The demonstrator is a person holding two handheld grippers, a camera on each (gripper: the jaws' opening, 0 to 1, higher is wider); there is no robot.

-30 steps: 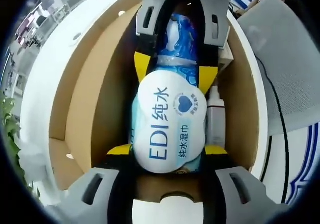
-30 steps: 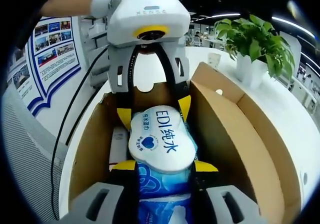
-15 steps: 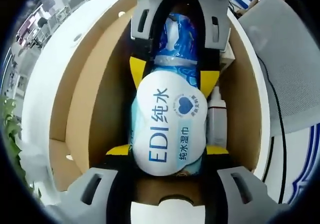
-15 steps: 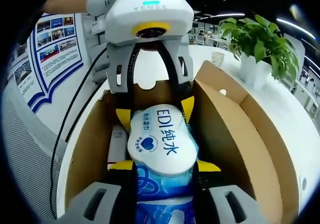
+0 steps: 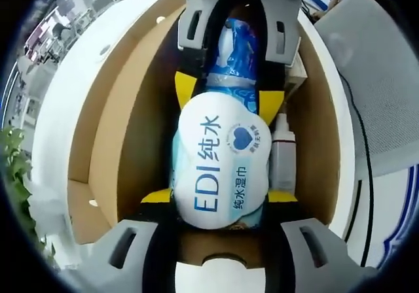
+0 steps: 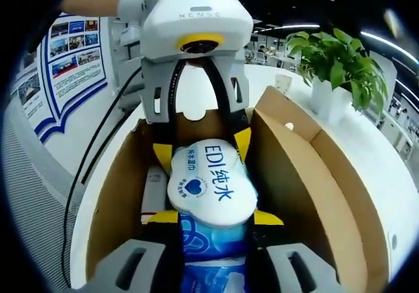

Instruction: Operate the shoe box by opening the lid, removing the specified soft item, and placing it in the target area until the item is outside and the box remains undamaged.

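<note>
almost nothing has moved since the earlier frames: both views have shifted only a touch, and the soft blue-and-white wet wipes pack (image 5: 222, 165) sits in the same spot between both sets of tongs, so the lift has barely begun, if at all. the open brown cardboard shoe box (image 5: 108, 149) has its lid folded back, so the opening step looks done. the pack is inside the box, low against the box floor as far as i can tell. the left tongs (image 5: 219, 198) pinch one end of the pack with yellow-tipped jaws closed on its sides; the right tongs (image 6: 216, 220) clamp the other end the same way, each pair facing the other across the pack. a small white bottle (image 5: 283, 152) lies inside the box just beside the pack, between it and the box wall. the box rests on a white counter (image 6: 393, 175), with a green potted plant (image 6: 340, 64) beyond the box. next is probably a straight lift clear of the box walls; dragging on a wall could tear the cardboard.
</note>
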